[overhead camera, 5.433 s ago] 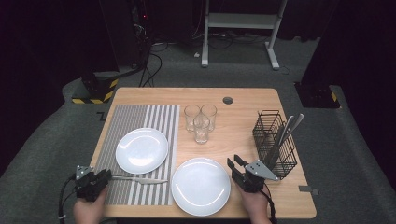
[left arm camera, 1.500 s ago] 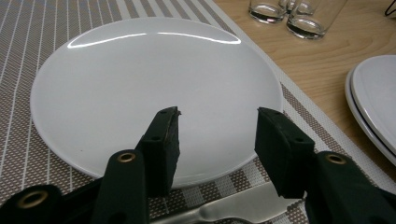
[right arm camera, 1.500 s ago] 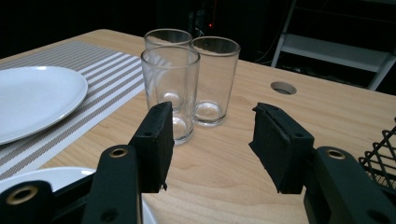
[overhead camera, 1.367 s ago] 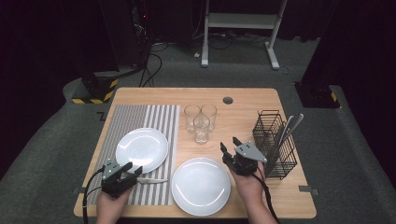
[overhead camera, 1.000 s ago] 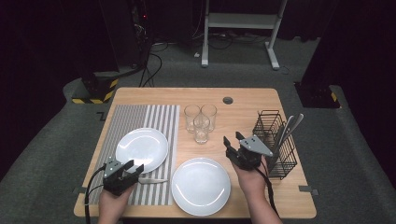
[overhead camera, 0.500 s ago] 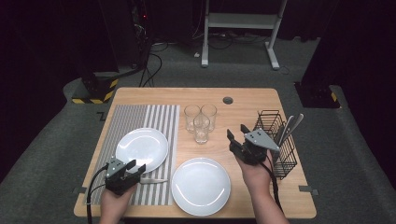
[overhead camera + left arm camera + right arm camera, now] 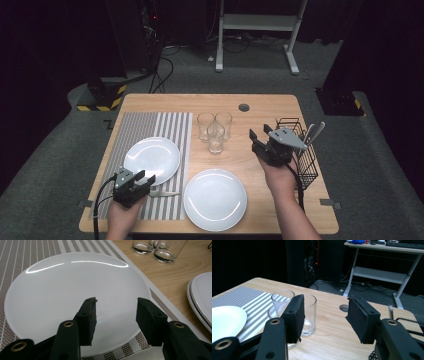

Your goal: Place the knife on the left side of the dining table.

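White plates (image 7: 152,159) number two, clear glasses (image 7: 215,130) three; both the left gripper (image 7: 134,183) and right gripper (image 7: 265,143) hold their jaws wide, empty.

White plate (image 7: 152,158) flat on striped mat (image 7: 150,127).
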A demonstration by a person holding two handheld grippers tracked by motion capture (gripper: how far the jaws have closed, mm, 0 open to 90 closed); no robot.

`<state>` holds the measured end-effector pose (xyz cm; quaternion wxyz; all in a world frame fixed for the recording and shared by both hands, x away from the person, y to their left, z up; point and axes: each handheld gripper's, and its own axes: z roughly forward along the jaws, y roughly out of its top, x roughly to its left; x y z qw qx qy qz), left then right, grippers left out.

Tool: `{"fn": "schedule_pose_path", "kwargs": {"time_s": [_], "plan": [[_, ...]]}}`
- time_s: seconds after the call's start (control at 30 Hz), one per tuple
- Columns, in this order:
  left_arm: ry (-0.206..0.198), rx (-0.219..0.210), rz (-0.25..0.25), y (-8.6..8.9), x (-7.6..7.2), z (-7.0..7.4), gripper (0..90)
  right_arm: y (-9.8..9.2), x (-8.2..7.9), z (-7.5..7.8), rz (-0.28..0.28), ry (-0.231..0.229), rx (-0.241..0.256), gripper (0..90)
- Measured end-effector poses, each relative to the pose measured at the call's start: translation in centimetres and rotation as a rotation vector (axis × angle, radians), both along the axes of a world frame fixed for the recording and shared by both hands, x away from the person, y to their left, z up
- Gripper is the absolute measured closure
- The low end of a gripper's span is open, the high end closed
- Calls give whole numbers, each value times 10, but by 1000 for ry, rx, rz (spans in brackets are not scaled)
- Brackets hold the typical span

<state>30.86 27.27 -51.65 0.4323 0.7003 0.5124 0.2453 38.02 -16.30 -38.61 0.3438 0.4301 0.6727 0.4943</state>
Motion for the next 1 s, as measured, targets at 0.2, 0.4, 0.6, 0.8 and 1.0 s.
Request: {"fn": "schedule_pose_path", "kwargs": {"time_s": [0.2, 0.4, 0.6, 0.8, 1.0], "plan": [[1, 3, -2, 1, 0, -1, 502, -9, 11, 9, -14, 15, -11, 504], [1, 9, 0, 0, 0, -1, 500, -23, 22, 16, -34, 31, -19, 552], [-3, 20, -1, 1, 0, -2, 499, -31, 31, 21, -49, 27, -35, 592], [-4, 12, 5, 3, 0, -2, 499, -38, 42, 22, -69, 46, -59, 615], [-7, 3, 9, 4, 0, -1, 499, -41, 56, 19, -89, 91, -89, 648]]}}
